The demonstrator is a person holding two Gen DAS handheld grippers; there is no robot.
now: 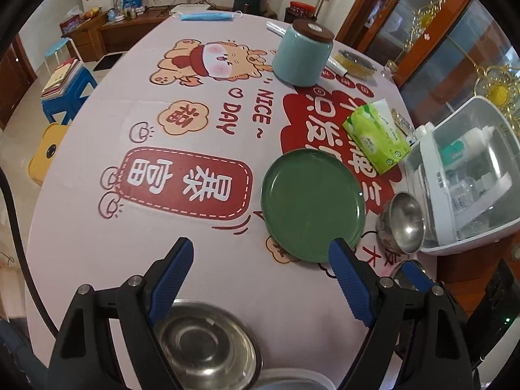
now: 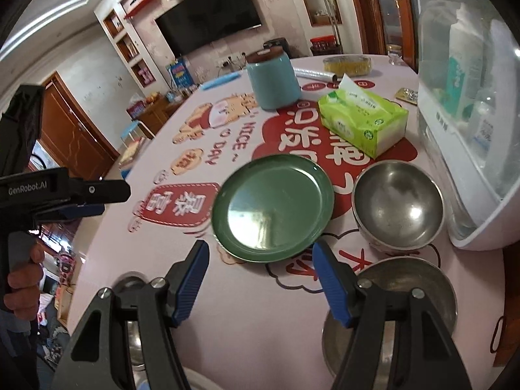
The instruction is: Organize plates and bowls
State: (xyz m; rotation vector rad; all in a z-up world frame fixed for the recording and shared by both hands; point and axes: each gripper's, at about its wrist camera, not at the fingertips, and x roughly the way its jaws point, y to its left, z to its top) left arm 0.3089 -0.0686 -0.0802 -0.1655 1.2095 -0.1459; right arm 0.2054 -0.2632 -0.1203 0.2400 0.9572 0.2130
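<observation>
A green plate lies flat on the printed tablecloth, just beyond both grippers. My left gripper is open and holds nothing; its right fingertip hangs over the plate's near rim. A shallow steel dish sits under this gripper. My right gripper is open too, with only the plate's near edge showing between its fingers. A steel bowl stands to the right of the plate. Another steel bowl lies partly hidden under the right finger. In the right wrist view a hand holds the left gripper at the far left.
A white box with a clear lid stands at the table's right edge. Behind the plate are a green tissue box, a teal jar, a film roll and a yellow-filled dish. Blue and yellow stools stand left of the table.
</observation>
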